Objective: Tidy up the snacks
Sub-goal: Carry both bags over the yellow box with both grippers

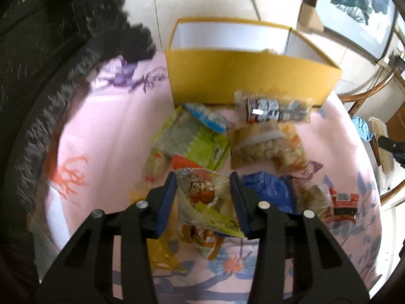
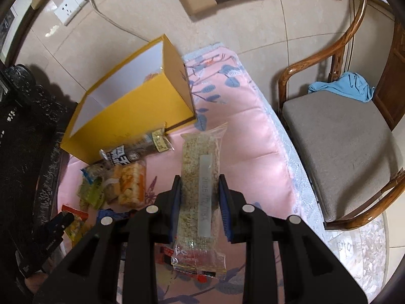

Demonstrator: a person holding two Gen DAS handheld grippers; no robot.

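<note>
An open yellow box [image 1: 243, 76] with a white inside stands at the back of a pink flowered cloth [image 1: 114, 126]; it also shows in the right wrist view [image 2: 131, 111]. Several snack packets lie in front of it. My left gripper [image 1: 203, 200] is shut on a yellow packet with an orange cartoon [image 1: 205, 200] and holds it above the pile. My right gripper [image 2: 200, 202] is shut on a long clear bar of puffed grain [image 2: 200, 177], lifted above the cloth to the right of the box.
Loose packets include a dark-labelled one [image 1: 273, 109], a green one [image 1: 192, 141], a puffed-snack bag [image 1: 268, 147] and a blue one [image 1: 268, 190]. A wooden chair [image 2: 341, 136] with a blue cloth [image 2: 344, 86] stands right of the table. A dark carved edge [image 1: 30, 126] runs along the left.
</note>
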